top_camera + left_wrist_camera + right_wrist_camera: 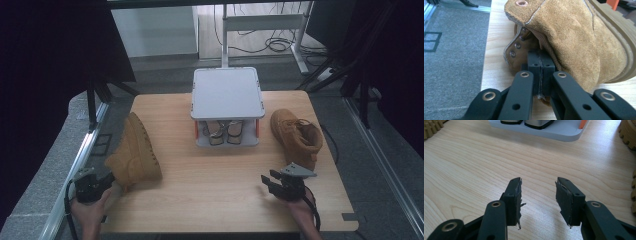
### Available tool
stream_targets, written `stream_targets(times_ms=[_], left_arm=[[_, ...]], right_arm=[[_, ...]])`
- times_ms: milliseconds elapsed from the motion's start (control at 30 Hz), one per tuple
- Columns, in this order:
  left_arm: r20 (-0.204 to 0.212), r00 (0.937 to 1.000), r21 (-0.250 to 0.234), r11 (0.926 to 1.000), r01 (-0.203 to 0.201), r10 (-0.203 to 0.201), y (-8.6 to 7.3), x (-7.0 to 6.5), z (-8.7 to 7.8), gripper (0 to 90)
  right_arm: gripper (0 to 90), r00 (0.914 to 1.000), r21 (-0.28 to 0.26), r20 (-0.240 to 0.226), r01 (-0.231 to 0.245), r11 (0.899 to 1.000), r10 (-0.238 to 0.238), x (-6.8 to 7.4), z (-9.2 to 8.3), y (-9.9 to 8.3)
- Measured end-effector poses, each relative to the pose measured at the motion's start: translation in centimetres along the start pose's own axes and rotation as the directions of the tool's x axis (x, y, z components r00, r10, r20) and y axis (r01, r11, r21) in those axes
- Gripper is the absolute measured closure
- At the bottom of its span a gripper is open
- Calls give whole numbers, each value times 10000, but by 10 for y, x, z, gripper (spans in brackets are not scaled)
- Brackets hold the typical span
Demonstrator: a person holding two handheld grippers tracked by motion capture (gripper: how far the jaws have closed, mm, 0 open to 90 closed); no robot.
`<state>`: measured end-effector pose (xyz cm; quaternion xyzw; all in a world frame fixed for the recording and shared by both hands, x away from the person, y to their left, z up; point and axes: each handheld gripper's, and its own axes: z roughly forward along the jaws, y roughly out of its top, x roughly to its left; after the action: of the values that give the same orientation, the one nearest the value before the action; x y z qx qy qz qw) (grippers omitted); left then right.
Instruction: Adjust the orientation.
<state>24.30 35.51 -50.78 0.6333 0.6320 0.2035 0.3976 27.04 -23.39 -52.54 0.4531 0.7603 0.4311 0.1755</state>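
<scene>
Shoes (224, 132) sit inside grey rack (227, 93), on its lower shelf.

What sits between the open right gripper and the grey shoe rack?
Nothing: in the right gripper view, bare wooden table runs from the right gripper to the grey shoe rack.

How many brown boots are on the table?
2. One boot lies on its side at the table's left, with the left gripper shut on its collar. The other boot stands at the right, beside the grey rack.
</scene>
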Motion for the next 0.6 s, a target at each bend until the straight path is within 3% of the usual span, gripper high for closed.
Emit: stream_targets(times_ms=[333,600], left_arm=[[-110,9997,-28,9997,-230,230,4,-7,-1,896],[-66,9971,-177,9970,-758,757,16,-24,-3,896]], right_arm=[[557,10000,11,-7,5,10000,-5,0,0,0],[555,10000,28,-7,18,10000,-18,0,0,-1]])
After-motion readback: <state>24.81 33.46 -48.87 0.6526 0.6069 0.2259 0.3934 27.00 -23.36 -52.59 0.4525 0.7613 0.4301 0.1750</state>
